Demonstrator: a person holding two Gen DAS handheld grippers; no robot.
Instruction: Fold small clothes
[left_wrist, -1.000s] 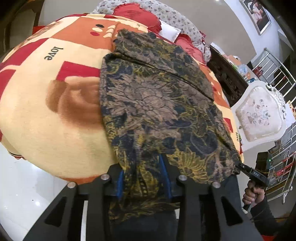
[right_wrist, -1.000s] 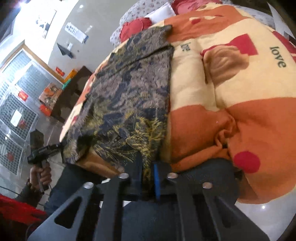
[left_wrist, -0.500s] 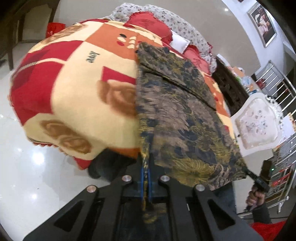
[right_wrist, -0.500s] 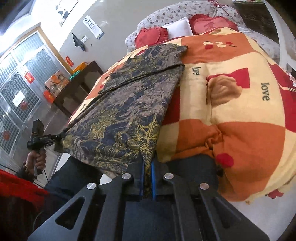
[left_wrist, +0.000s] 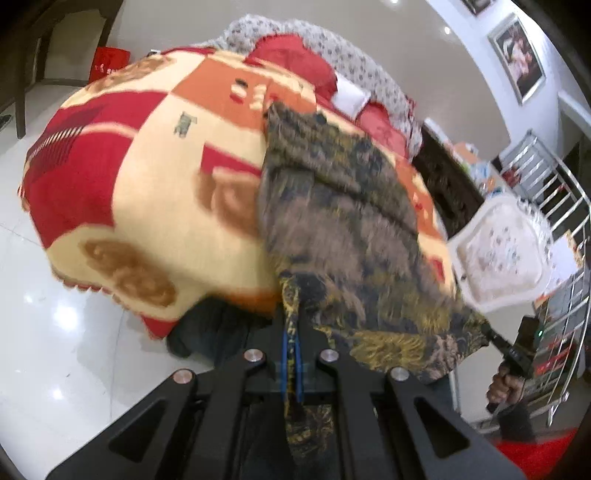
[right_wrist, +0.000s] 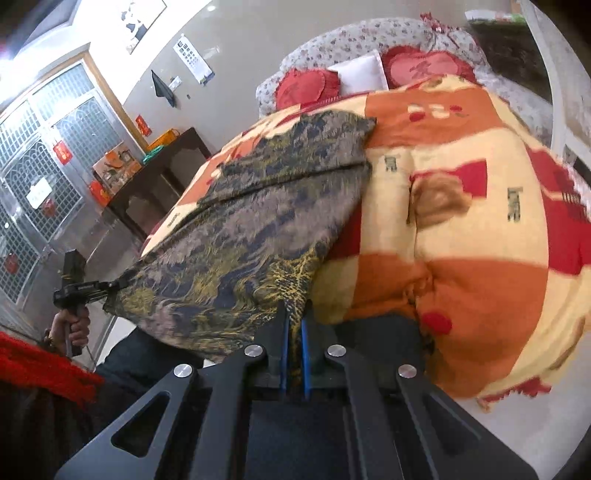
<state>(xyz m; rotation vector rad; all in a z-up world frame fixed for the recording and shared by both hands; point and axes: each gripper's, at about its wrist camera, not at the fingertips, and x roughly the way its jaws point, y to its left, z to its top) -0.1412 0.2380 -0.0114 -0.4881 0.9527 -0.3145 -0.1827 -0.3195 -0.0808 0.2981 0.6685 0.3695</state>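
While garment (left_wrist: 332, 236) drapes over blanket (left_wrist: 147, 192), both jaws pinch its near corners.

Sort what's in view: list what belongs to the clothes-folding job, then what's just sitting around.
In the job:
- dark floral garment, near corners lifted
- left gripper, shut on one corner
- right gripper, shut on the other
- patchwork blanket it lies on

Just about:
- red heart cushions
- white chair
- dark side table

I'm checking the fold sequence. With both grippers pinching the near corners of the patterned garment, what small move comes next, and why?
Probably carry both corners forward over the far half. The left gripper and right gripper are shut on the patterned garment, its near edge lifted off the blanket, its far end resting there.
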